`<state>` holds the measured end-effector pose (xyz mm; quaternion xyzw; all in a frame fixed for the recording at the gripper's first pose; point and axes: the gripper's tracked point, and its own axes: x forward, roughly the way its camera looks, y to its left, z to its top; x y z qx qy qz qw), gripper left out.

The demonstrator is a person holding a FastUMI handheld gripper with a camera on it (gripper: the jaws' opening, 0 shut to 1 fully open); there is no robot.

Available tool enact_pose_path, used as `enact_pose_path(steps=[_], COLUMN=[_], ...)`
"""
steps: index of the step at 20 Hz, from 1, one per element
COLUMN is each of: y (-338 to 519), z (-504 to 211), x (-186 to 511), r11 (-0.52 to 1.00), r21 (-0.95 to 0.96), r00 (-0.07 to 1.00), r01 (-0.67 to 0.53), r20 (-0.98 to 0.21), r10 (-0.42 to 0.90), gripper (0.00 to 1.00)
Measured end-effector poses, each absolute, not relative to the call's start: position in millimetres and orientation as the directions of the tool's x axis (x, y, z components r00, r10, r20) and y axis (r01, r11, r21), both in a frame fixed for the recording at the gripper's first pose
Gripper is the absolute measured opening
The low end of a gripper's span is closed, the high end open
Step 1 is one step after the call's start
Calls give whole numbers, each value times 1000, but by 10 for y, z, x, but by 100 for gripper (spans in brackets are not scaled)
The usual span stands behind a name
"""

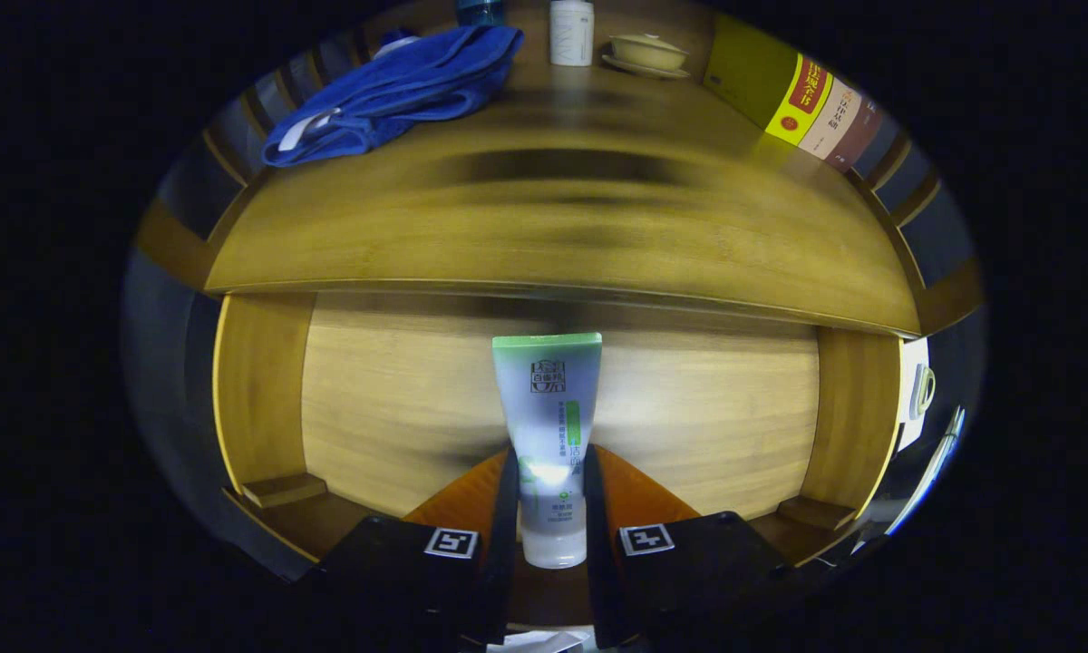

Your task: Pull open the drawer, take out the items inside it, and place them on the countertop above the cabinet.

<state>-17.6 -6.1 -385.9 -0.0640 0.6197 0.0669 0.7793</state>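
A white tube with a green top edge point(548, 426) stands between my two fingers, its cap end down near my palm. My gripper point(548, 508) is shut on the tube, both fingers point(505, 526) pressing its sides. Behind and below the tube lies the open wooden drawer point(263, 399), its pale floor bare around the tube. Above the drawer spreads the cabinet's wooden countertop point(562, 236).
On the countertop lie a crumpled blue towel point(399, 86) at the back left, a white bottle point(571, 32) and a lidded cream bowl on a saucer point(646, 53) at the back, and leaning books point(798, 104) at the back right. The counter's front half is bare wood.
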Motion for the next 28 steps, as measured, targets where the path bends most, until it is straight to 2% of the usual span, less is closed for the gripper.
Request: enact_pose_path(steps=[8, 16, 23, 28], y=[-57, -201, -76, -119], z=[-3155, -2576, -2361, -2521], x=[-71, 597, 1338, 1840], r11=[983, 987, 981, 983], r21=[15, -21, -56, -84], r00=[280, 367, 413, 420], r01=[-182, -160, -185, -166], r20=[-958, -929, -910, -908], r10=[67, 40, 26, -7], gripper=[43, 43, 43, 43])
